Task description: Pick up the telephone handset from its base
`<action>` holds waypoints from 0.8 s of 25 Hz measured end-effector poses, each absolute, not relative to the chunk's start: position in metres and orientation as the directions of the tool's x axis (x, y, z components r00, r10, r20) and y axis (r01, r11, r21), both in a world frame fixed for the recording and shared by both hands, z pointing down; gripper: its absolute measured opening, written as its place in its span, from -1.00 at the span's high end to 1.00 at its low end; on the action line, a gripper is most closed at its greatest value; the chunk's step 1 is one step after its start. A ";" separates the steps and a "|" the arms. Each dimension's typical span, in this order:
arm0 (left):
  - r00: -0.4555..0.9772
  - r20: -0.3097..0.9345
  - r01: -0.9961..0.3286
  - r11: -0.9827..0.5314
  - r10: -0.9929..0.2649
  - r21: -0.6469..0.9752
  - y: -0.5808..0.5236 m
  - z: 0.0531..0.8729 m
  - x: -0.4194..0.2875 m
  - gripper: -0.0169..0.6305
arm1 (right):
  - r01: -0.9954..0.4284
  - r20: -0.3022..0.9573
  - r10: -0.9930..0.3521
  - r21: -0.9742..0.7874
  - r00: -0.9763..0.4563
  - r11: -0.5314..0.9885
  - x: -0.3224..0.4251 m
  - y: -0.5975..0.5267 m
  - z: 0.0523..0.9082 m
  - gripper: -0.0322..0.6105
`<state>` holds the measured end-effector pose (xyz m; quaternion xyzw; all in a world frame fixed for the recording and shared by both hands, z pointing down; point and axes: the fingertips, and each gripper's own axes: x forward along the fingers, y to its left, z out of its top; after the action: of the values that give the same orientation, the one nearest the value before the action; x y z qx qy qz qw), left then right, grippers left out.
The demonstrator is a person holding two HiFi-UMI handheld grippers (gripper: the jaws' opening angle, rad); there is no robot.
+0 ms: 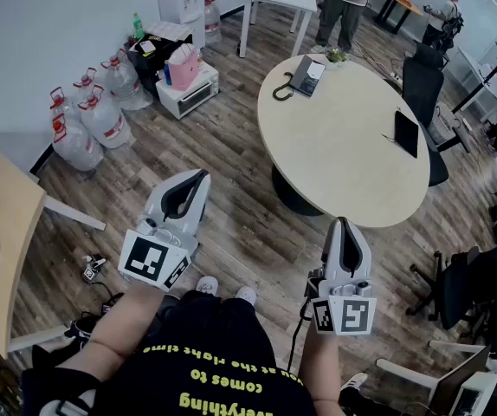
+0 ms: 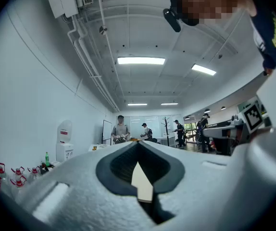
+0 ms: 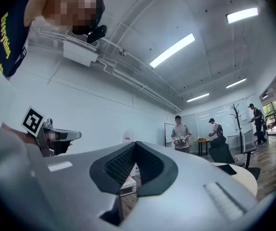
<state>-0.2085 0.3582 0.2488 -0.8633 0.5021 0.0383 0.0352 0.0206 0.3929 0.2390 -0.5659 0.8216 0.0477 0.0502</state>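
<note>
— While the left tool (image 1: 198, 178) and right tool (image 1: 342, 225) hover above the wood floor (image 1: 240, 232), are their jaws apart?
— No, both pairs are together, nothing between. The phone (image 1: 306, 76) sits at the round table's (image 1: 344, 154) far edge, well apart from both.

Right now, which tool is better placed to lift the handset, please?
Probably the left tool: it and the right tool are shut and far off, but the telephone sits at the table's far-left edge.
</note>
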 end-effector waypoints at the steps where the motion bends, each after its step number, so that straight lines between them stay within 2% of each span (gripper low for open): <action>1: 0.495 -0.102 -0.868 -0.495 -0.863 -0.020 0.358 0.249 -0.205 0.94 | -0.935 -0.135 -0.926 0.025 -0.354 0.354 0.023 0.393 0.239 0.87; 13: 0.515 -0.094 -0.854 -0.520 -0.852 0.026 0.351 0.253 -0.178 0.94 | -0.919 -0.112 -0.913 0.094 -0.393 0.384 0.039 0.393 0.236 0.87; 20: 0.514 -0.070 -0.856 -0.517 -0.855 0.031 0.339 0.261 -0.158 0.94 | -0.919 -0.121 -0.913 -0.019 -0.389 0.394 0.065 0.378 0.240 0.87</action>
<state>-0.1584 0.3391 0.2609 -0.8700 0.4916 0.0381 0.0034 0.0655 0.3784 0.2403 -0.5499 0.8330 0.0253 0.0560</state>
